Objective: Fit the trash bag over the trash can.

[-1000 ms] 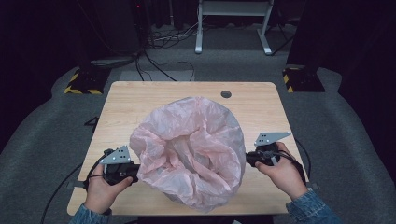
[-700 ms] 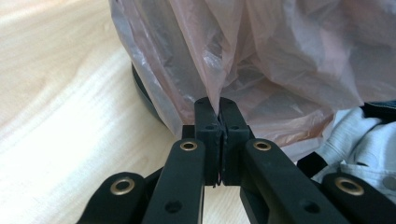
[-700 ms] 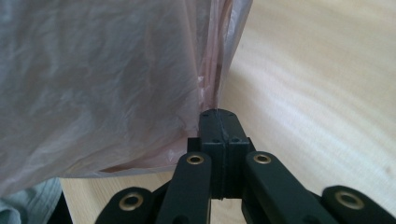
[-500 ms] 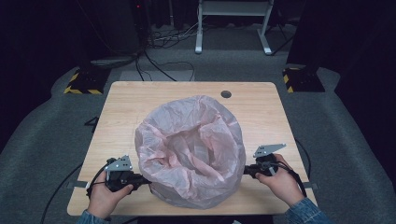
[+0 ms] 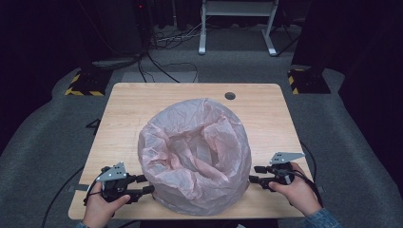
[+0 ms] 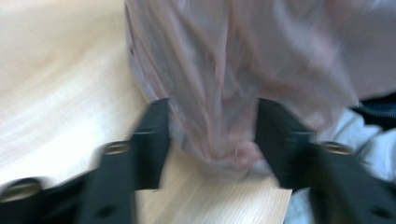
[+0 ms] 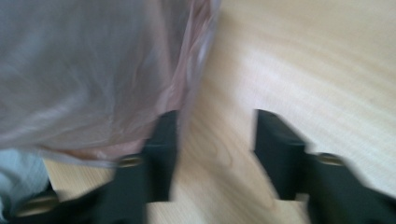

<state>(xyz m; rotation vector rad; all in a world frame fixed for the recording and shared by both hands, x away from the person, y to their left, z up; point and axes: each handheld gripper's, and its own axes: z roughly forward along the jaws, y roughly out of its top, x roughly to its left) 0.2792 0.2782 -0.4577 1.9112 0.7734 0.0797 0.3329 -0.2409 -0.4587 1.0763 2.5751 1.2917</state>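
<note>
High view has a big pink plastic bag (image 5: 195, 156) standing puffed up and open-mouthed in the lower middle of the frame, on the near half of the wooden worktop (image 5: 142, 104). The left tool (image 5: 147, 184) sits at lower left, its tips at the bag's base, and the right tool (image 5: 253, 174) at lower right, its tips just beside the bag's side; each is held in a hand.

Left gripper view adds what the high one cannot: a bunched fold of the bag (image 6: 224, 84) hangs between the two black jaws, which have just been opening and now stand wide, so the film lies loose there. A pale sleeve shows at lower right past the worktop edge.

Right gripper view is blurred; its jaws have likewise just been opening and stand apart over bare wood (image 7: 299, 60), with the bag (image 7: 93, 70) filling the upper left and brushing the left jaw, nothing between them
</note>
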